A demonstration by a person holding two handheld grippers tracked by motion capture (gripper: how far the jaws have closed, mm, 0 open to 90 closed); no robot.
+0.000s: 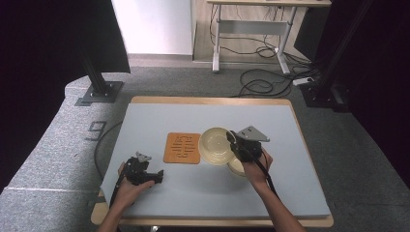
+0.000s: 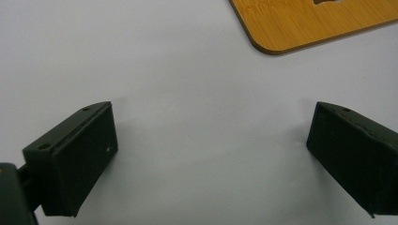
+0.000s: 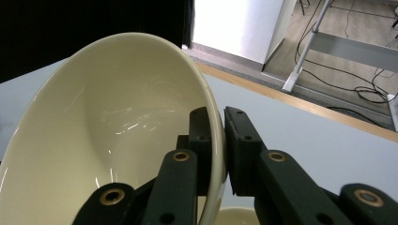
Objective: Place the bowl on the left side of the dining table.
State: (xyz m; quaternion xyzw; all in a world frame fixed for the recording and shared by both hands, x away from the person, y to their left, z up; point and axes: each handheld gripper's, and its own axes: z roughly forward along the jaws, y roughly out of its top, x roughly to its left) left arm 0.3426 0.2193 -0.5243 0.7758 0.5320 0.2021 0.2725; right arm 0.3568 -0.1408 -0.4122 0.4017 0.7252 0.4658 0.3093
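Both black grippers (image 1: 145, 175) (image 1: 246, 145) have blocky fingers (image 2: 75, 159), brass-ringed pivots, grey triangular plates.

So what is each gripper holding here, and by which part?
The right gripper is shut on the rim of the cream bowl, one jaw inside, one outside. The left gripper is open over the bare table mat, holding nothing.

A large dark "9" (image 1: 96, 129) is marked on the grey floor covering (image 1: 58, 145) just left of the table (image 1: 212, 101), seen in the high view. The wooden mat (image 1: 182, 148) carries cut-out slots forming a pattern, but it cannot be read as any letters. No other writing can be made out.
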